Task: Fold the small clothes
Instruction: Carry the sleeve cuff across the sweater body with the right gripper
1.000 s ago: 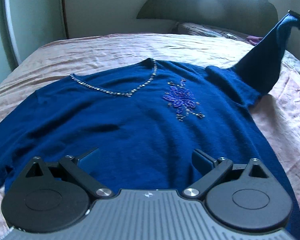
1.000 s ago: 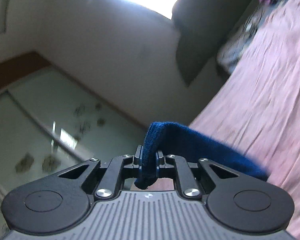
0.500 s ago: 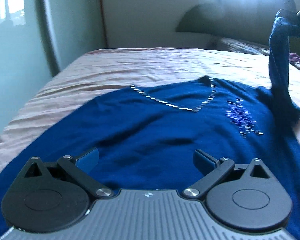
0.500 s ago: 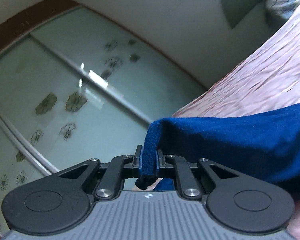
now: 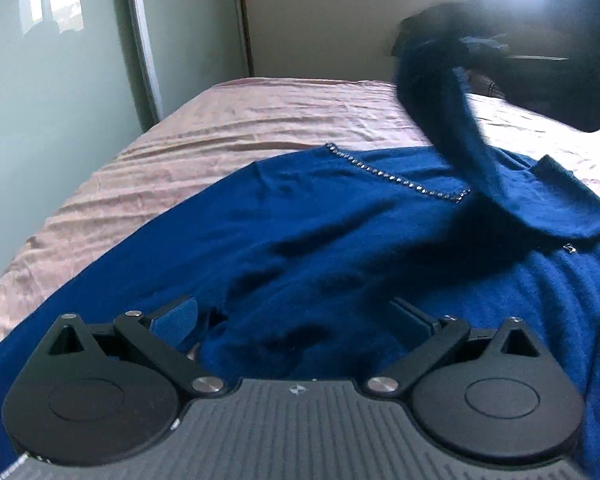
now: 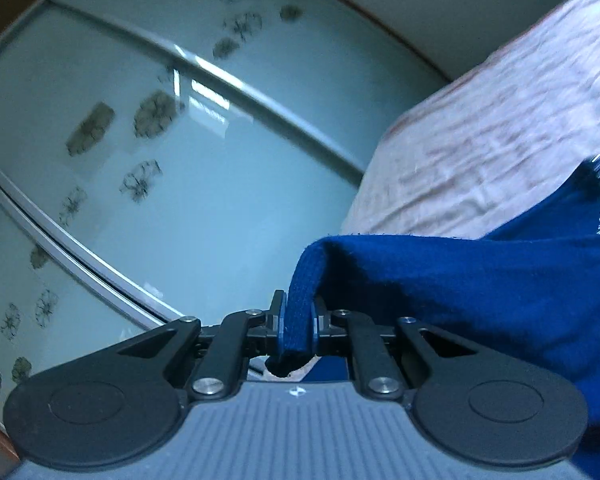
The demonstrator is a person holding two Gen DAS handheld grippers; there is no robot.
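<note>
While the right tool [image 6: 298, 326] grips the cuff of the blue sweater's [image 5: 320, 248] sleeve [image 5: 456, 128], raised over the chest at far right, the left tool [image 5: 296, 316] gapes empty above the near hem on the bed [image 5: 260, 120].

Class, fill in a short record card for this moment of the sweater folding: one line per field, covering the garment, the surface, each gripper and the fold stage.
garment: blue sweater, studded V neckline, spread front-up
surface: pink bedsheet, wrinkled
left gripper: open, low over the sweater's near part, holding nothing
right gripper: shut on the sleeve at its edge
sleeve position: lifted off the bed, arcing over the sweater's body
fold stage: sleeve not yet laid down; rest unfolded
backdrop: frosted sliding door with flower pattern
</note>
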